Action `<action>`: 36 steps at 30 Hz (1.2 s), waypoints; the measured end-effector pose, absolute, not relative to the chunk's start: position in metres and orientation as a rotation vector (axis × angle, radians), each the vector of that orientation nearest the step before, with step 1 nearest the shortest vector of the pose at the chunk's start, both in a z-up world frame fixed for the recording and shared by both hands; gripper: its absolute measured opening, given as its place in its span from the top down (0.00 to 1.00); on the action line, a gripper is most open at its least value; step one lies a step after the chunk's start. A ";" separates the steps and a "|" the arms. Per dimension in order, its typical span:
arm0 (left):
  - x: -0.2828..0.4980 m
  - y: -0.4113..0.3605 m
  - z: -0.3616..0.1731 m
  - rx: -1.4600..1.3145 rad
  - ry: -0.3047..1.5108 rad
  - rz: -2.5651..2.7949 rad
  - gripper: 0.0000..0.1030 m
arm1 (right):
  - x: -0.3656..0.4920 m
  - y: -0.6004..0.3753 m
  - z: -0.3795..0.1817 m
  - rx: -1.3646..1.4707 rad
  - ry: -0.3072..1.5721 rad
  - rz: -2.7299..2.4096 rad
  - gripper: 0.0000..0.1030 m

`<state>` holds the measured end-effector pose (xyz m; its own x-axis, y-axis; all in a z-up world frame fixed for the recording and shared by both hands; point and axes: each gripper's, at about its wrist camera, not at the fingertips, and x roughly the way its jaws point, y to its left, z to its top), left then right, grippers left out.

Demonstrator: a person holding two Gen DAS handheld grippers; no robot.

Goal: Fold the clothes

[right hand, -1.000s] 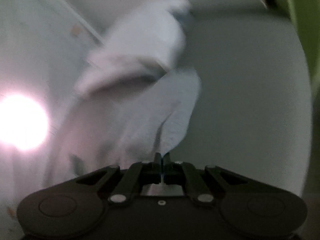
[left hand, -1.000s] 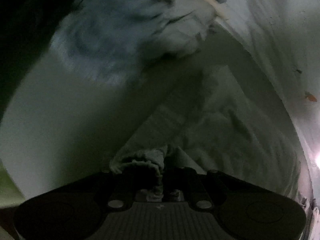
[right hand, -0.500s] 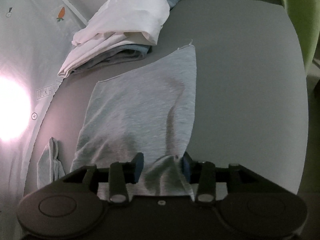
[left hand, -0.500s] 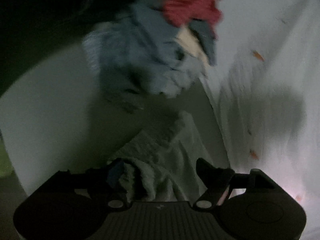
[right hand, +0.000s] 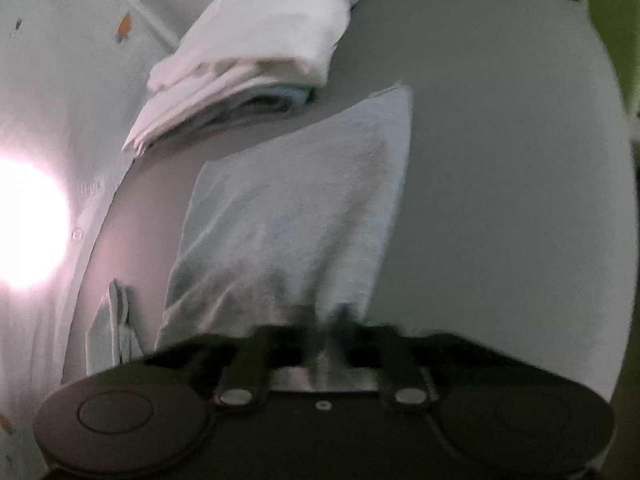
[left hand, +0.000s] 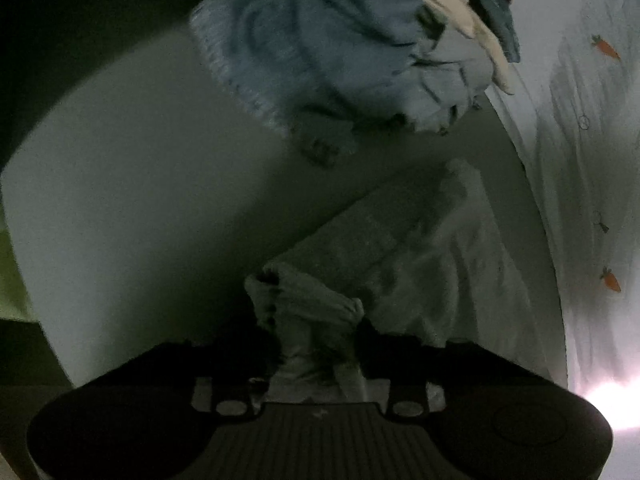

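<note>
A light grey garment (right hand: pixel 304 208) lies spread on the grey seat (right hand: pixel 500 160). In the left wrist view its bunched ribbed end (left hand: pixel 312 308) sits between the jaws of my left gripper (left hand: pixel 316 344), which closes on it. My right gripper (right hand: pixel 320 332) is blurred; its jaws stand close around the garment's near edge, and whether they pinch it is unclear.
A pile of unfolded blue, cream and red clothes (left hand: pixel 348 52) lies at the far end in the left wrist view. A folded stack topped by white cloth (right hand: pixel 256 56) lies beyond the garment. A white carrot-print sheet (left hand: pixel 592 160) runs along one side. A bright glare (right hand: pixel 24 224) shows on it.
Both grippers were open half a second ago. The left has closed on the garment's bunched end, and the right jaws have narrowed around its near edge.
</note>
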<state>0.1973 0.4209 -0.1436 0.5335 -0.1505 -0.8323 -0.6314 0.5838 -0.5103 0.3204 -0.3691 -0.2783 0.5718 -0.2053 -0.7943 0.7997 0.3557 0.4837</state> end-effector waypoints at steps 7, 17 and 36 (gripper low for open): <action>0.195 0.435 -0.066 -0.769 0.825 0.203 0.70 | 0.295 -0.374 -0.233 0.980 0.523 -0.752 0.99; 0.208 0.420 -0.140 -0.278 1.181 0.329 0.54 | 0.274 -0.363 -0.281 0.954 0.728 -0.828 0.97; 0.160 0.379 -0.056 -0.401 0.846 0.550 0.19 | 0.299 -0.439 -0.266 0.717 0.767 -0.757 0.53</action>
<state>0.1601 0.3787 -0.0564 0.5390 0.2947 -0.7891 -0.6021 0.7899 -0.1163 0.2987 -0.4388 -0.2664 0.4964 -0.3240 -0.8053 0.8011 0.5284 0.2812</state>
